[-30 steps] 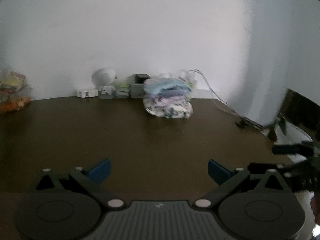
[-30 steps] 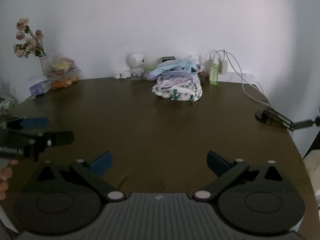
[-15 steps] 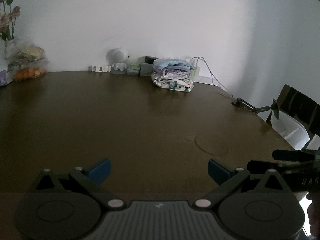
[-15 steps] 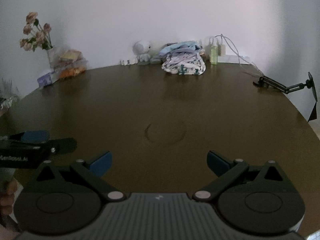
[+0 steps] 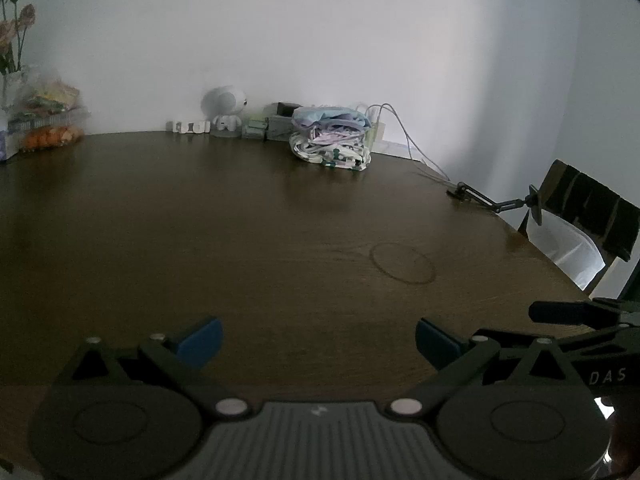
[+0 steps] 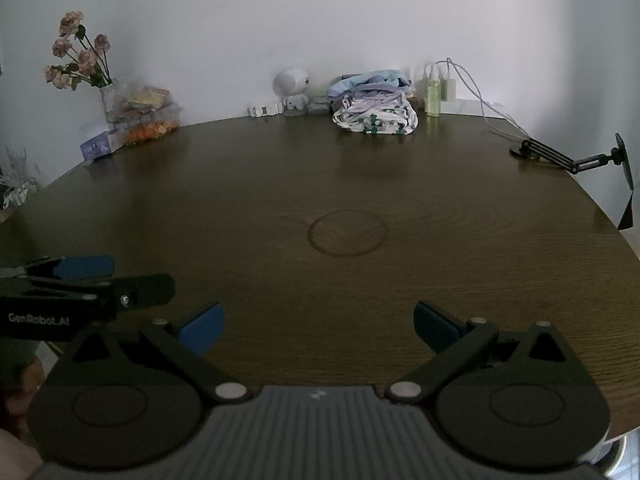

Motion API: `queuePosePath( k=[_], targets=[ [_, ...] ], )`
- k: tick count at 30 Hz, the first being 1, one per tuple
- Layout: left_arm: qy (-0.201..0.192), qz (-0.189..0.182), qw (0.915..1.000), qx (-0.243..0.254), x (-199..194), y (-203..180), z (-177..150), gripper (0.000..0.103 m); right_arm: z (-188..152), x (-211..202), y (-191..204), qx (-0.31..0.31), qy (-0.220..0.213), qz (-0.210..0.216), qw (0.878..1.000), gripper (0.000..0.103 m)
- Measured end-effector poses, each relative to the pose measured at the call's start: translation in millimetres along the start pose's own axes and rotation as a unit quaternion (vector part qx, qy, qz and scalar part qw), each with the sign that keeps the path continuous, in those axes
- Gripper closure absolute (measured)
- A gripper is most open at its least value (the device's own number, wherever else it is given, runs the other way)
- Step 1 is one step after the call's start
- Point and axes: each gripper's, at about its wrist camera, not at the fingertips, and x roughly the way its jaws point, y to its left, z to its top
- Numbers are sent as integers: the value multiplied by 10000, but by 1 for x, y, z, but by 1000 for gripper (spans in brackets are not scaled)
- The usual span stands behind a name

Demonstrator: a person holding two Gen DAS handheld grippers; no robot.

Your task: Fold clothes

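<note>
Grippers sat at the near edge of the table (image 6: 440, 216), well short of the stack of clothes (image 6: 375, 114) by the far wall. Left gripper (image 5: 316, 338): spread wide, empty. Right gripper (image 6: 316, 326): likewise released. Stack appeared folded already; no loose garment was visible, so remaining work was unclear.

Inventory as I held my tools:

- Grippers: two, my left gripper (image 5: 316, 336) and right gripper (image 6: 318, 322), both spread wide.
- Round table (image 6: 440, 208): one.
- Stack of folded clothes (image 6: 376, 108): one, far side.
- White round-headed figure (image 6: 291, 86): one.
- Green bottle (image 6: 433, 98): one.
- Vase of pink flowers (image 6: 80, 56): one, far left.
- Black articulated stand (image 6: 568, 156): one, far right.
- Chair (image 5: 580, 216): one, right.
</note>
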Motion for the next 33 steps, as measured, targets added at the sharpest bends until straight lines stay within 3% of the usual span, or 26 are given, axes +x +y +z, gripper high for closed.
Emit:
queuePosePath(
  k=[33],
  targets=[
    [-25,5,10000,3,-2,0,0,0,-1,-2,0,24,-33,-17,10000,0]
  ],
)
